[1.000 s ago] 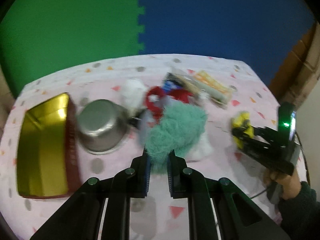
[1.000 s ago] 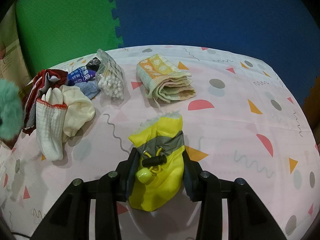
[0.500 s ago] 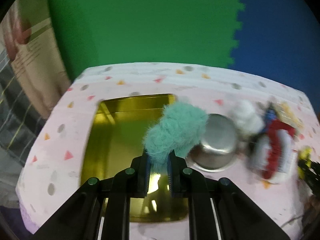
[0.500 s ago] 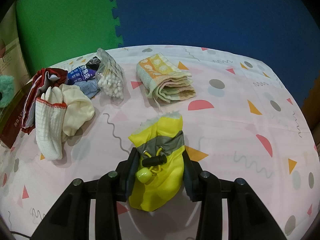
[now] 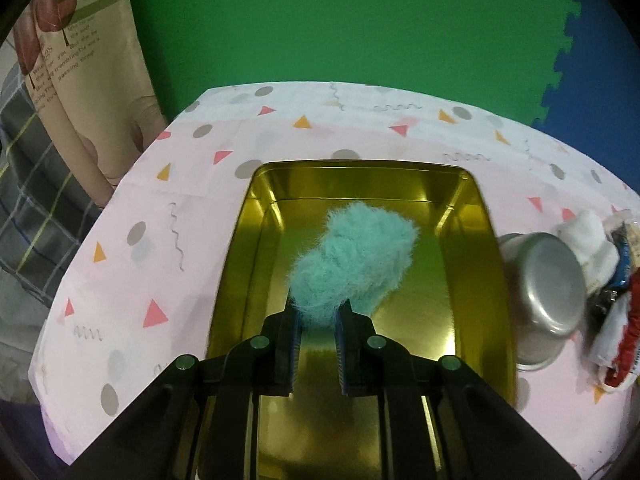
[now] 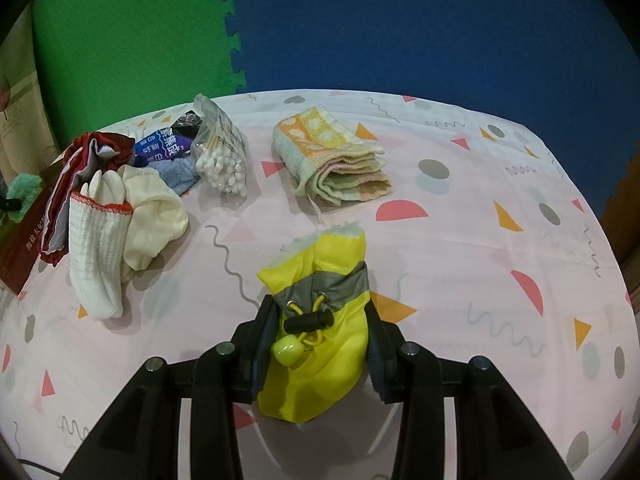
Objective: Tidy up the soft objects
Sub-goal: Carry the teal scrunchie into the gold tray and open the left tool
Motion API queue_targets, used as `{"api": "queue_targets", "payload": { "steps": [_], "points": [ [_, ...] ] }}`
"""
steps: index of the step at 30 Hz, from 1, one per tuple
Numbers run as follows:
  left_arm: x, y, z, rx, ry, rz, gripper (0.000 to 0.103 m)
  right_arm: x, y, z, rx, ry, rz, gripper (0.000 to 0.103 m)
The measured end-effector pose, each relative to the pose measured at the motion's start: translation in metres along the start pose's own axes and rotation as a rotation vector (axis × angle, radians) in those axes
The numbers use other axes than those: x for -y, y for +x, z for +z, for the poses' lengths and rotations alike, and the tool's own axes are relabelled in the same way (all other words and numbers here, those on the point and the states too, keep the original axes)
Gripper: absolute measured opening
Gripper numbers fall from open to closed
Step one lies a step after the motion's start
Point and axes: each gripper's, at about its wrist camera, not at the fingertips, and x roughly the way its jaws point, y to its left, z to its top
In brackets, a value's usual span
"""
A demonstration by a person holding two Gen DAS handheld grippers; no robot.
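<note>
My left gripper (image 5: 318, 312) is shut on a fluffy teal sock (image 5: 352, 256) and holds it over the middle of a gold metal tin (image 5: 472, 280). My right gripper (image 6: 320, 320) is shut on a yellow drawstring pouch (image 6: 320, 352) with a grey band, low over the pink tablecloth. In the right wrist view a pile of soft things lies at the left: a white knit sock (image 6: 98, 248), a cream glove (image 6: 154, 216), a red cloth (image 6: 76, 160). A folded yellow-orange towel (image 6: 336, 160) lies at the back.
A steel pot (image 5: 548, 292) lies on its side right of the tin, with white socks (image 5: 588, 240) behind it. A bag of cotton swabs (image 6: 220, 156) and a blue packet (image 6: 164, 146) lie by the pile. The table edge drops off at left.
My left gripper has carried the teal sock leftward from above the pile and pot to above the gold tin. The right gripper and pouch have stayed still.
</note>
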Motion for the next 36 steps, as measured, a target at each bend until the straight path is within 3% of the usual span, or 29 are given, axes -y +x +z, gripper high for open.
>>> {"api": "queue_targets", "payload": {
  "steps": [11,15,22,24,27,36],
  "points": [
    [-0.009,0.013,0.002,-0.015,0.011,0.005,0.021,-0.001,0.001,0.000,-0.001,-0.012,-0.010,0.041],
    [-0.012,0.013,0.003,0.005,0.013,0.012,0.036,-0.002,0.001,0.000,-0.002,-0.017,-0.014,0.041],
    [-0.015,-0.004,0.000,0.042,-0.006,0.022,0.038,-0.003,0.001,-0.001,-0.001,-0.025,-0.021,0.041],
    [-0.013,-0.013,-0.005,0.060,-0.012,0.033,0.051,-0.003,0.001,-0.001,-0.001,-0.025,-0.021,0.041],
    [-0.013,-0.028,-0.014,0.090,-0.043,0.022,0.060,-0.004,0.001,-0.001,0.000,-0.030,-0.028,0.041],
    [-0.009,-0.047,-0.042,0.126,-0.054,0.069,0.067,-0.009,-0.005,0.001,-0.002,-0.014,-0.069,0.034]
  ]
}}
